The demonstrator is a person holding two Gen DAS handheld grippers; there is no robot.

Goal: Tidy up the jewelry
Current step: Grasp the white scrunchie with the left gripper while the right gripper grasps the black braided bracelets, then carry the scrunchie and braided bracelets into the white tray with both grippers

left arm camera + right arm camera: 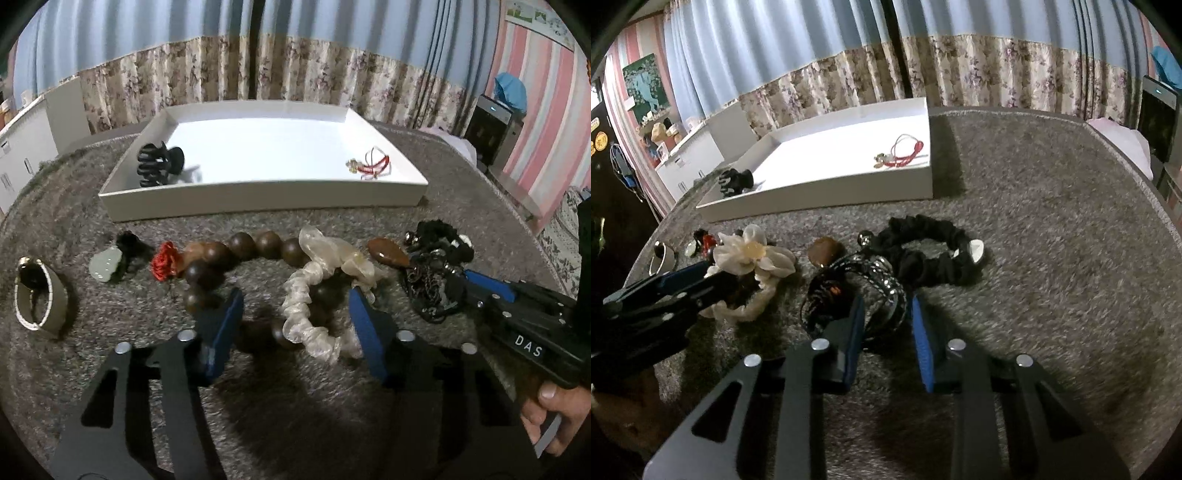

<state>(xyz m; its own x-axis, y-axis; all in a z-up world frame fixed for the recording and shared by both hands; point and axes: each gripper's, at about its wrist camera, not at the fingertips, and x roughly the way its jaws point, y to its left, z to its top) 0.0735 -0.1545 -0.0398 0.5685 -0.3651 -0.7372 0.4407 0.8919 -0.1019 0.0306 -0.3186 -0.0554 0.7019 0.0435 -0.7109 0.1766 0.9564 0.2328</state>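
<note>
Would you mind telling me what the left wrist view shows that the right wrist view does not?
Left wrist view only: the wooden bead string laid out, and a hand. Right wrist view only: the whole black scrunchie and the sparkly bangles between the right gripper's pads. Both: the white tray, black claw clip, red bracelet, cream scrunchie.

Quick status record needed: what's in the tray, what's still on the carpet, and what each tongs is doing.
tray: white tray on grey carpet
in tray: black claw clip; red cord bracelet
still on carpet: wooden bead string, cream scrunchie, black scrunchie, sequined black bundle, grey cuff, pale pendant
left tongs: open, straddling the cream scrunchie and beads, pads not pressing
right tongs: around the sequined black bundle; grip unclear
</note>
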